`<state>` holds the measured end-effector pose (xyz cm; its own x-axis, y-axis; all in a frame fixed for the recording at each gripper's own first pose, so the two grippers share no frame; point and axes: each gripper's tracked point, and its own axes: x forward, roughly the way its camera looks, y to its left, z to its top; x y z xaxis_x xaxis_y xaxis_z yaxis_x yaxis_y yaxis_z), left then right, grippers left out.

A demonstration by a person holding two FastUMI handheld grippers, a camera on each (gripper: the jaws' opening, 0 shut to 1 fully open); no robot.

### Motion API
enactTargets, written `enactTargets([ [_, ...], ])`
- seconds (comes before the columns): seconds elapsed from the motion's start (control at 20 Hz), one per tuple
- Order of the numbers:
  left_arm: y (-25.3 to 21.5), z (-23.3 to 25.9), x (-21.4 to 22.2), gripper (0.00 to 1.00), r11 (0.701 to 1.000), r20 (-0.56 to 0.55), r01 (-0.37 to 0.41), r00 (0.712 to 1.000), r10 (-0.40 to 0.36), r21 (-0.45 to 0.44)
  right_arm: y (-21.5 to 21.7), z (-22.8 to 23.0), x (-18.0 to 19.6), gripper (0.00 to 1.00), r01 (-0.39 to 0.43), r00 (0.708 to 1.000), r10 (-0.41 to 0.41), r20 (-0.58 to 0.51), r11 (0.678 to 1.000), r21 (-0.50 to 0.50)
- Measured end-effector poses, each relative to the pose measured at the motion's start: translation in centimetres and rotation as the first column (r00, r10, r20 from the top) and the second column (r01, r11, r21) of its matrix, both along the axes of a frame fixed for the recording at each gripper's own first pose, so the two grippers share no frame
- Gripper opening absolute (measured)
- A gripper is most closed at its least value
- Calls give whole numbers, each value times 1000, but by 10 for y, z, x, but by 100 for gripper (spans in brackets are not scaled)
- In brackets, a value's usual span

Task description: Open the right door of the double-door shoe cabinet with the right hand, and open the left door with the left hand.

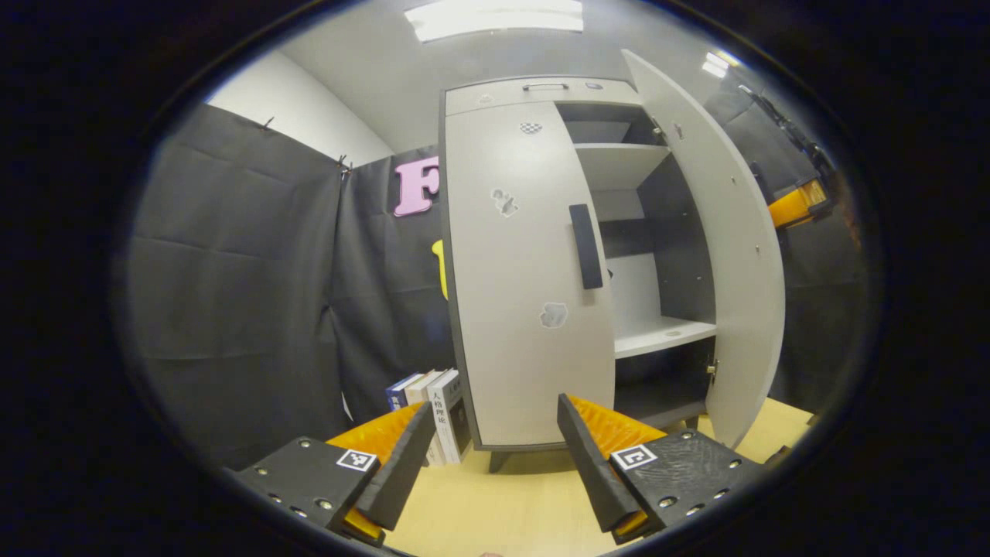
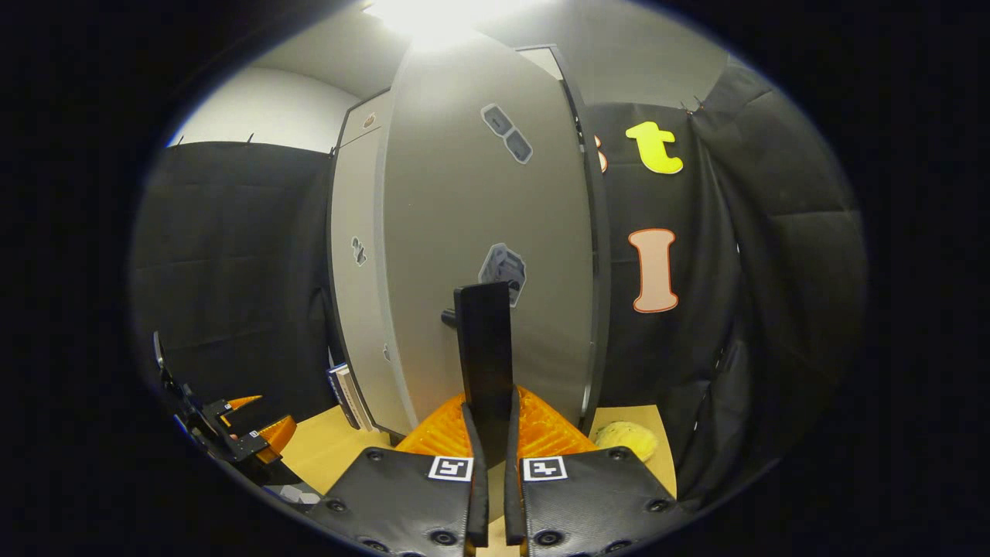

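The grey shoe cabinet (image 1: 541, 89) stands ahead on short legs. Its left door (image 1: 518, 294) is closed, with a dark vertical handle (image 1: 585, 246) near its inner edge. The right door (image 1: 735, 255) is swung out, showing shelves (image 1: 661, 334) inside. My left gripper (image 1: 495, 456) hangs open low in front of the left door, well short of the handle. In the right gripper view, my right gripper (image 2: 491, 433) is shut on the right door's dark handle (image 2: 485, 340), with the right door (image 2: 479, 216) just behind it. The left gripper (image 2: 232, 433) shows at the lower left.
Several books (image 1: 437, 410) stand on the wooden floor (image 1: 503, 510) against the cabinet's left side. A yellow soft thing (image 2: 626, 437) lies on the floor right of the open door. Black cloth walls (image 1: 232, 294) close in on both sides.
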<state>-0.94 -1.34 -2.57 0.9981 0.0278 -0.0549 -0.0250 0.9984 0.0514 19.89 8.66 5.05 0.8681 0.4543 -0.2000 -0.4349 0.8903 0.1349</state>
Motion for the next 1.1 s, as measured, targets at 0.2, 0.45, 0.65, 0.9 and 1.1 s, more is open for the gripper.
enactTargets([
  [0.2, 1, 0, -2, 94, 1000, -4, -9, 1000, 9, 10, -10, 0, 1, 7, 26, 1000, -26, 9, 1000, -13],
  [0.45, -9, -3, 2, 94, 1000, -22, 4, 1000, -4, -2, -45, 0, 8, 9, 149, 989, -148, 29, 988, -37],
  [0.65, -27, -3, 6, 94, 999, -32, 37, 999, -37, -23, -68, 1, 11, 8, 214, 976, -213, 39, 977, -26],
  [0.9, -55, 7, 16, 94, 994, -34, 104, 994, -105, -41, -70, -2, 6, 9, 214, 975, -212, 71, 977, -20],
  [1.1, -83, 33, 41, 94, 976, -4, 204, 979, -205, -74, -88, -3, -11, 17, 246, 965, -241, 101, 969, -37],
])
